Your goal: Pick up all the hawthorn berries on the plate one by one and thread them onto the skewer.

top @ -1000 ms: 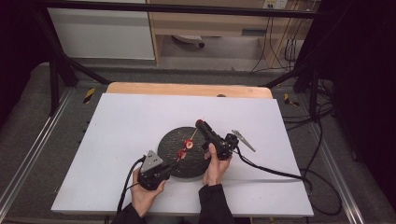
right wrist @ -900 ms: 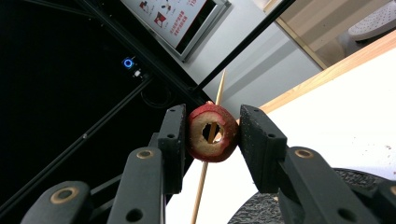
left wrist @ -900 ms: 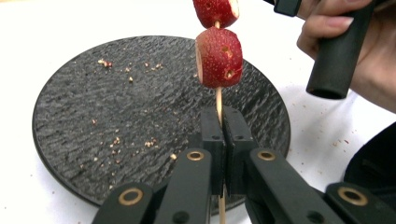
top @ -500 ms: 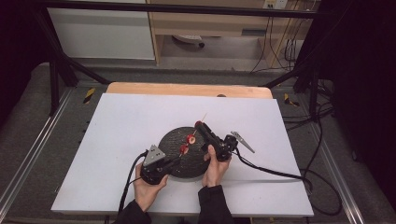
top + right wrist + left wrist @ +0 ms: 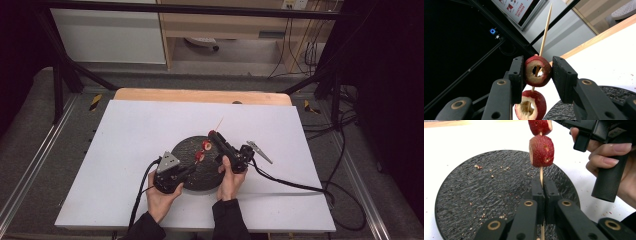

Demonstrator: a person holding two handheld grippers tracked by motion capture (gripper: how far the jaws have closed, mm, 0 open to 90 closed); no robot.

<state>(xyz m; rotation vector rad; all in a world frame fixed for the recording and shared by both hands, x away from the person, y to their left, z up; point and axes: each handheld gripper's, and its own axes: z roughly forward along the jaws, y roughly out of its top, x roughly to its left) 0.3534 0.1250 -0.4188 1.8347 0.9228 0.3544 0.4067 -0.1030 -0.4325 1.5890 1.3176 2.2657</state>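
A thin wooden skewer [image 5: 545, 32] carries two red cored fruit rings. My right gripper [image 5: 537, 72] is shut on the upper ring [image 5: 537, 70], with a jaw pressed against each side. Below it hangs the lower ring [image 5: 530, 105]. My left gripper [image 5: 543, 182] is shut on the bare stick [image 5: 541, 173] under the lower ring [image 5: 541, 150]. In the high view both grippers, left [image 5: 192, 169] and right [image 5: 212, 134], meet over the round black plate [image 5: 200, 175], and the rings [image 5: 200, 157] sit between them.
The plate [image 5: 474, 195] bears scattered crumbs and lies on a white board [image 5: 125, 150] over a wooden table [image 5: 200, 95]. Cables [image 5: 290, 182] trail off to the right and the front left. A metal frame [image 5: 60, 80] borders the table.
My left gripper has shifted a little right and forward onto the plate's edge, tilting the skewer slightly. The right gripper has kept still on the upper ring.
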